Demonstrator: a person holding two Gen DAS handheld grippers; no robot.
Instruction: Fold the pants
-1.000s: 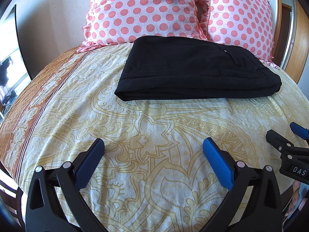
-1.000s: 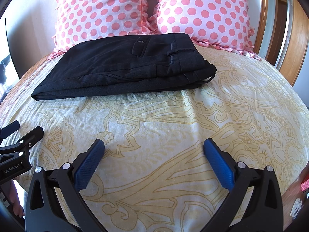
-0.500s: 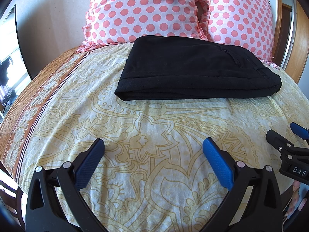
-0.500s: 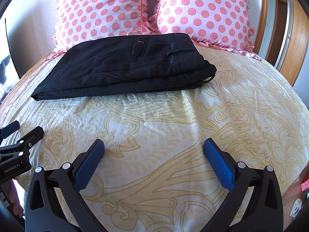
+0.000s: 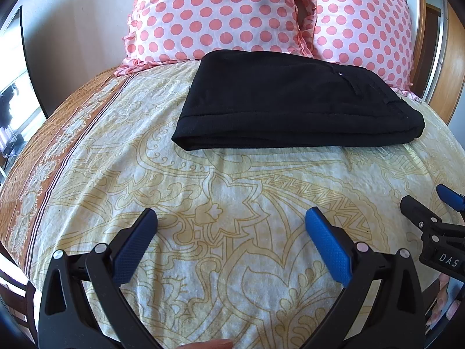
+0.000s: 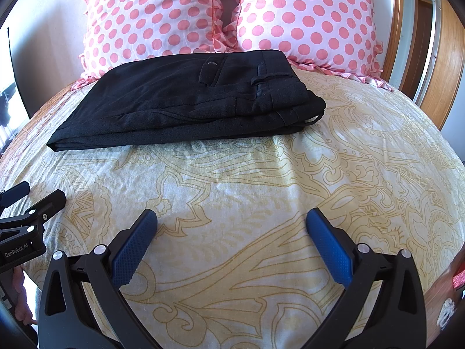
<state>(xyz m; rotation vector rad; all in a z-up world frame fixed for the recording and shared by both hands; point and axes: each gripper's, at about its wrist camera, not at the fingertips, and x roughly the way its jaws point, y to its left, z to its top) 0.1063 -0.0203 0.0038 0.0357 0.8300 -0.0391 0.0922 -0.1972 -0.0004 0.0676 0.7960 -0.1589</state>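
Black pants (image 5: 293, 104) lie folded into a flat rectangle on the bed, just in front of the pillows; in the right wrist view the pants (image 6: 186, 101) show their waistband and back pocket at the right end. My left gripper (image 5: 231, 218) is open and empty, hovering over the bedspread well short of the pants. My right gripper (image 6: 232, 218) is open and empty too, equally far back. Each gripper shows at the edge of the other's view: the right gripper (image 5: 436, 203) and the left gripper (image 6: 32, 195).
A yellow patterned bedspread (image 5: 232, 192) covers the bed, with an orange border strip (image 5: 58, 145) at the left. Two pink polka-dot pillows (image 6: 162, 14) (image 6: 308, 20) stand at the head. A wooden door frame (image 6: 447, 67) is at the right.
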